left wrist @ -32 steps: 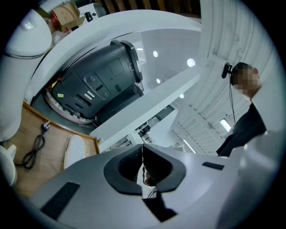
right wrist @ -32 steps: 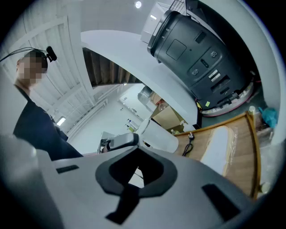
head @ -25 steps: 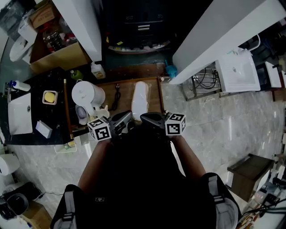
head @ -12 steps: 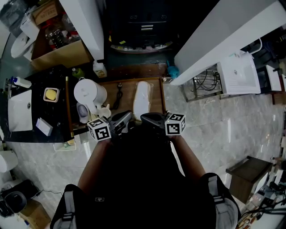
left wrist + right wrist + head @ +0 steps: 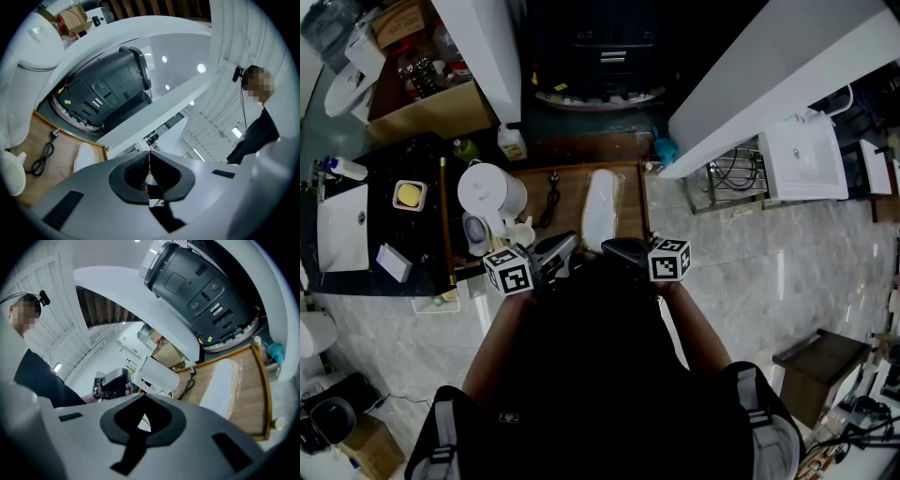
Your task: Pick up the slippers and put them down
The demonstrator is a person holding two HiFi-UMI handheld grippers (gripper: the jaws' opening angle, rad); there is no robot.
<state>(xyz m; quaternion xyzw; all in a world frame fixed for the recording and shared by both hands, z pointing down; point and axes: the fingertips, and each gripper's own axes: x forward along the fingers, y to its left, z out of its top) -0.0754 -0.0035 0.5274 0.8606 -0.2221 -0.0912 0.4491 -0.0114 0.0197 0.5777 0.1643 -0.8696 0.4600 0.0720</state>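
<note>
Wooden tray [image 5: 627, 212] as the landmark: straight ahead of the person, low in the middle of the head view.

On the tray, right of its middle and lying lengthwise: a white slipper [image 5: 598, 208] in clear wrap, flat, touched by neither tool. Also on the tray, left of the slipper: a black cable [image 5: 549, 199], plug end toward the tray's far edge.

Against the tray's left edge: a white kettle [image 5: 490, 192]. Farther left of the tray: a dark counter [image 5: 370, 178] with a white basin [image 5: 339, 232] and a yellow block in a small square dish [image 5: 410, 195]. Beyond the tray's far edge: a large dark grey machine [image 5: 600, 56]. By the tray's far left corner: a small white bottle [image 5: 512, 143]. By its far right corner: something teal [image 5: 665, 148], too small to identify. Right of the tray: pale marble floor [image 5: 769, 272].

Left tool [image 5: 570, 246]: at the tray's near edge, held about level, clenched, pads pressed together tip to tip, nothing between them.

Right tool [image 5: 609, 247]: just beside the left one at the same near edge, tipped slightly down toward the tray, likewise clenched and empty.

Both tools near the slipper's closer end yet clear of it. One marker cube on the outer side of each tool.
</note>
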